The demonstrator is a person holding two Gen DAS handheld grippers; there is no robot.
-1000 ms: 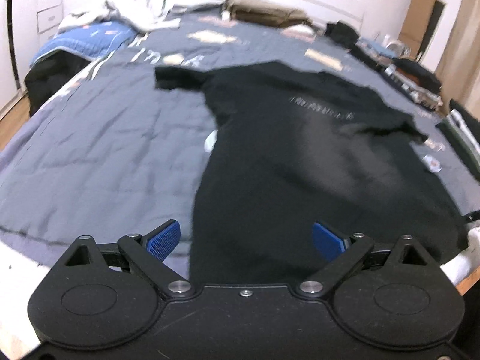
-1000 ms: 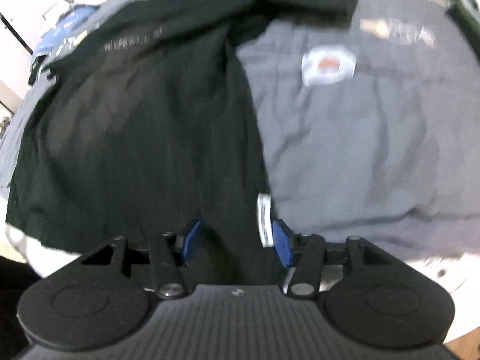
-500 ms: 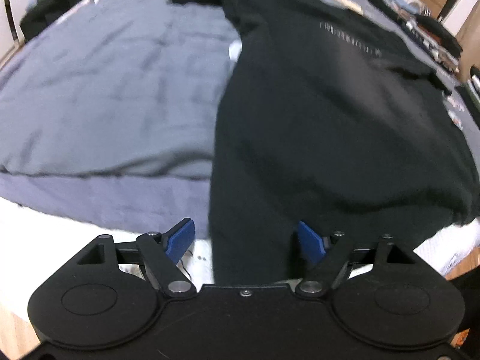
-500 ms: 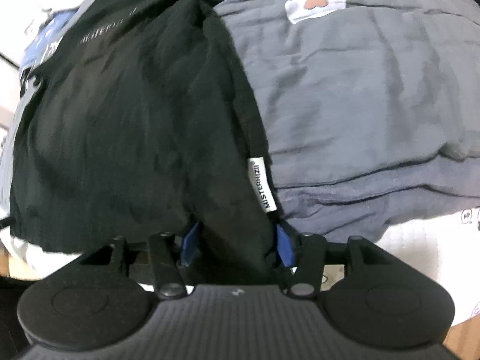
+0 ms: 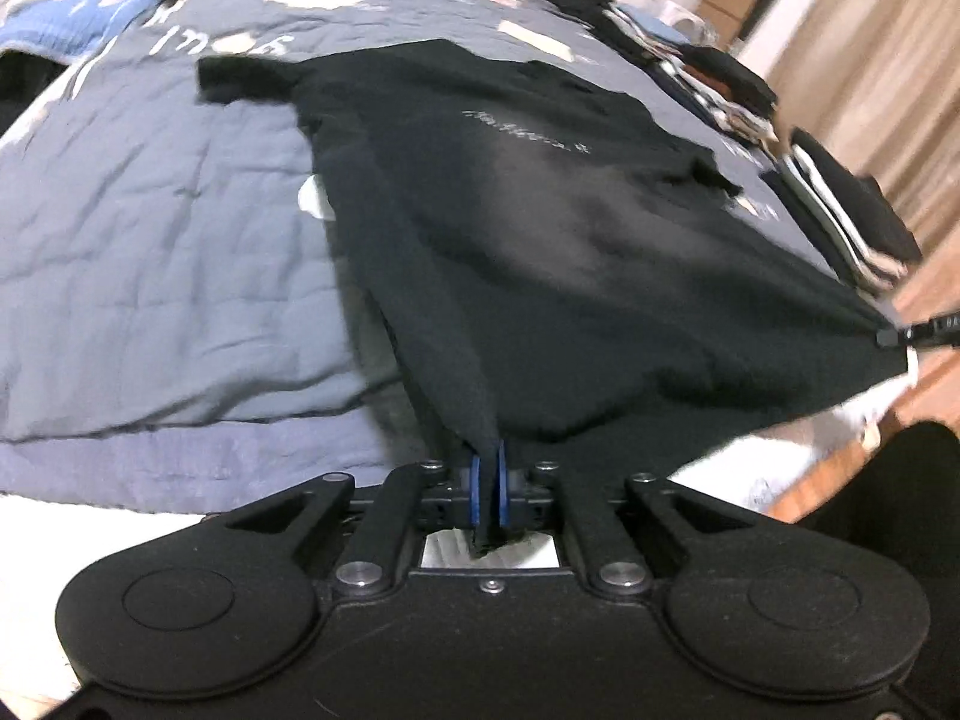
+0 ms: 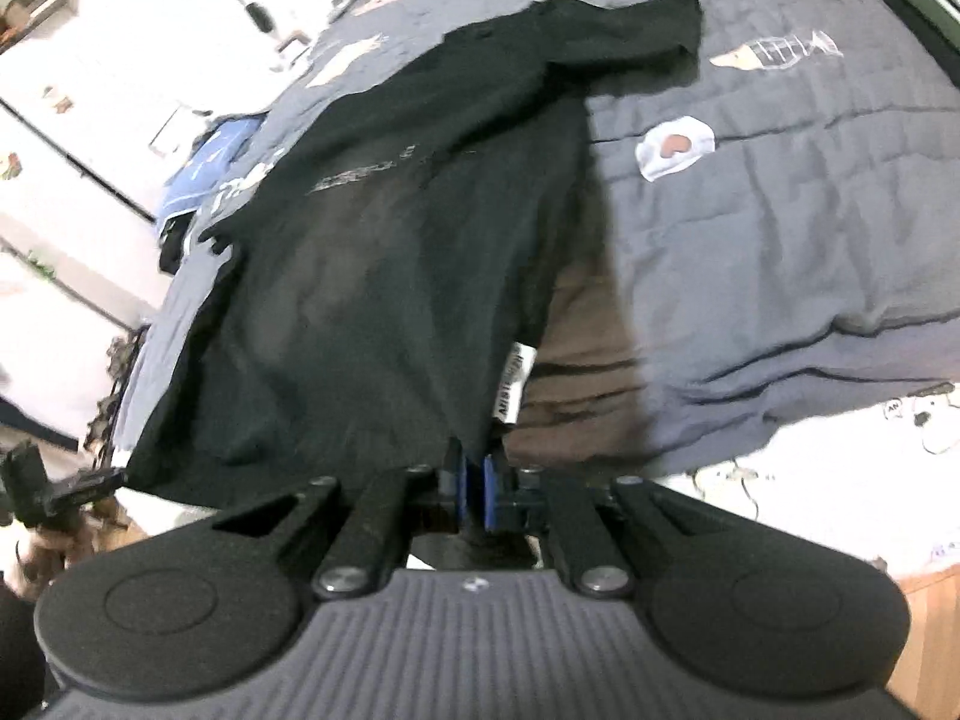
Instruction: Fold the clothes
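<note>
Both claws — left gripper [image 5: 489, 483], right gripper [image 6: 474, 483] — pinch the black T-shirt [image 5: 540, 252]; its hem label [image 6: 513, 384] blurs unreadable.

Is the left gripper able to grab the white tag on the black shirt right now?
Probably not. The left gripper is shut on the black shirt's hem corner, so it's busy. The white tag hangs at the other corner, just above the right gripper, which pinches the shirt there.
</note>
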